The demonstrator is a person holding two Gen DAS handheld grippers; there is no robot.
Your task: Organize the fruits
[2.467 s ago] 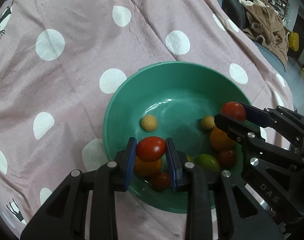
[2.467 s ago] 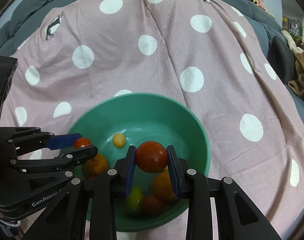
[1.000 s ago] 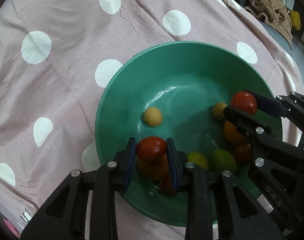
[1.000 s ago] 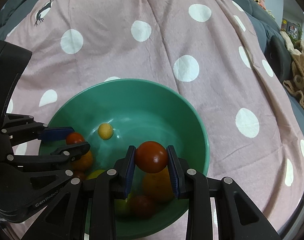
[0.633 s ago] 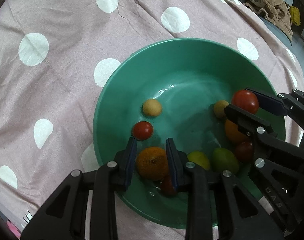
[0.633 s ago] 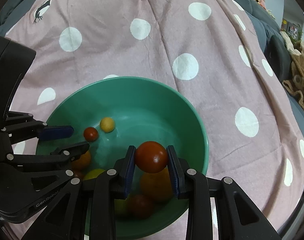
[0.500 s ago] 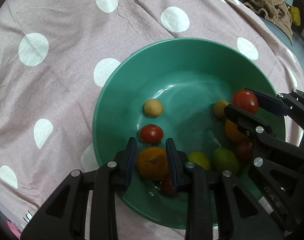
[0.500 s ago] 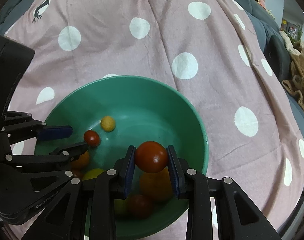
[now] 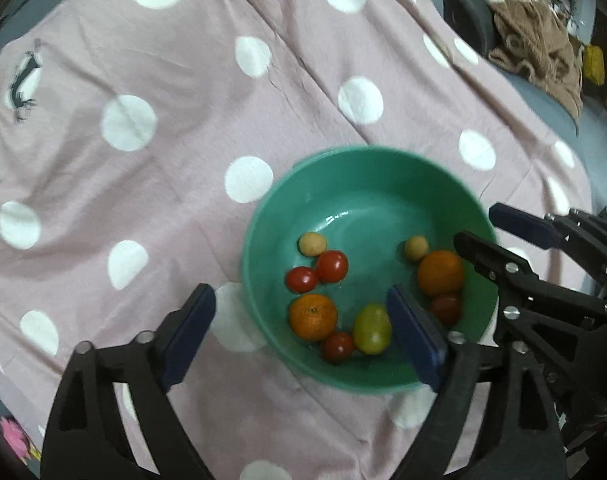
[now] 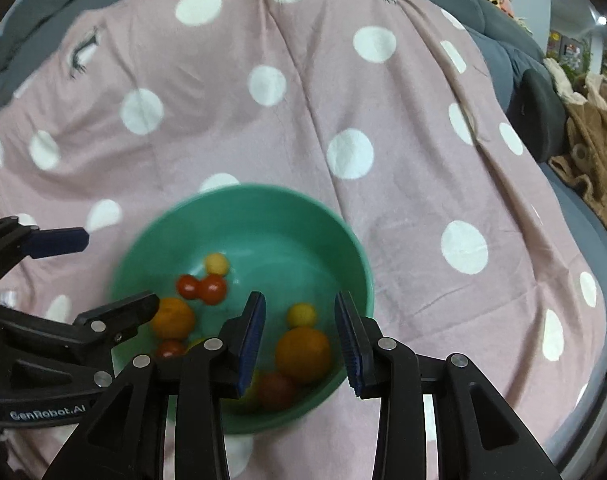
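Both claws, left (image 9: 301, 328) and right (image 10: 300, 338), gape empty above the bowl (image 9: 263, 216); 2 tomatoes (image 9: 332, 266) touch at 9 o'clock, cloth (image 9: 163, 184) lying bare beyond the rim.

The cloth (image 9: 207, 92) is dusty pink with white dots. The bowl (image 9: 271, 208) is plain teal green. Inside it: two red tomatoes (image 9: 332, 266) at nine o'clock, an orange mandarin (image 9: 313, 317) at seven, a yellow-green fruit (image 9: 371, 329) at six (pale, unmarked), another orange (image 9: 440, 273) at three. The gripper pads (image 10: 252, 344) are dark blue on black frames.
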